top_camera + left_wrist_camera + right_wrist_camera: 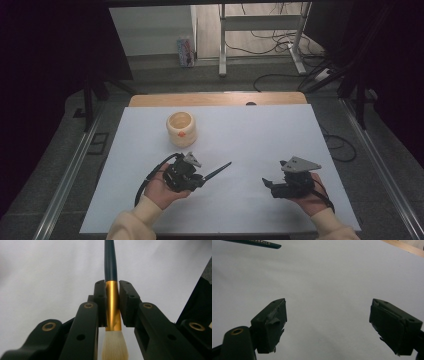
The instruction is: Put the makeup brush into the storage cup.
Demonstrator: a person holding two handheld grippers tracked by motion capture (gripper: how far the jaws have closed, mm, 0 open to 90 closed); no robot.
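Observation:
My left gripper (111, 293) is shut on a brush (110, 262), its pads clamping the gold ferrule; the pale bristles point back toward the camera and the dark handle sticks out ahead. From above, the left gripper (200, 181) sits at the table's front left, and the brush (217, 172) handle slants up and right over the white sheet. My right gripper (328, 320) is open with nothing between its jaws, which hover over bare white sheet. It sits at the front right in the high view (267, 183). The handle's tip (254, 243) shows at the top left of the right gripper view.
A cream cup (181, 128) with an orange mark stands on the white sheet (260, 135) behind the left gripper. The wooden table edge (215, 99) runs along the back. Metal rails flank the table; cables and a desk frame lie on the floor beyond.

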